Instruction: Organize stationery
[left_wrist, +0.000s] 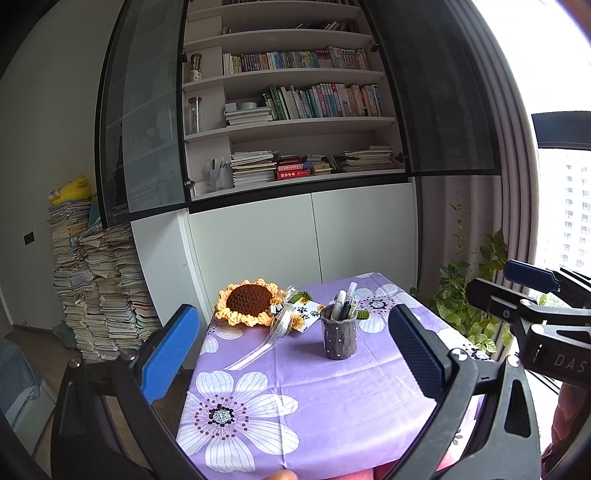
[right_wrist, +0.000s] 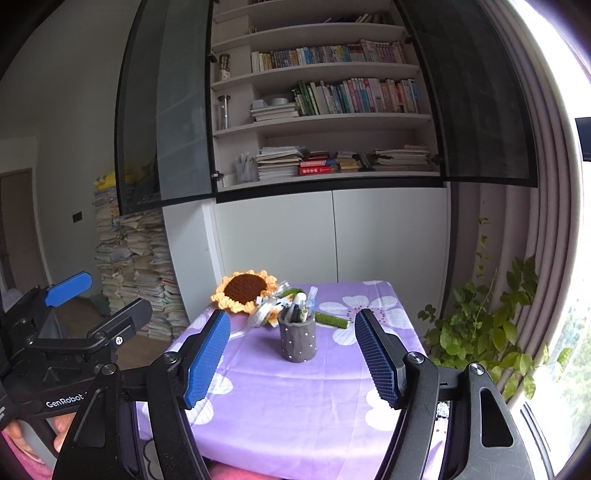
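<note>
Grey pen cup (right_wrist: 297, 341), filled with pens (left_wrist: 341, 304), upright mid-worktop (right_wrist: 295, 398) on the purple floral cloth; crocheted sunflower (right_wrist: 245, 290) behind it, far left. Left gripper (left_wrist: 291, 354) and right gripper (right_wrist: 293, 358) both released, empty, near edge.

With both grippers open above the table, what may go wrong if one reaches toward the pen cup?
1. The pen cup is narrow and full; a push may tip it.
2. The sunflower with its ribbon lies close behind; a finger may snag it.
3. The right gripper and left gripper are close together and may collide.
</note>
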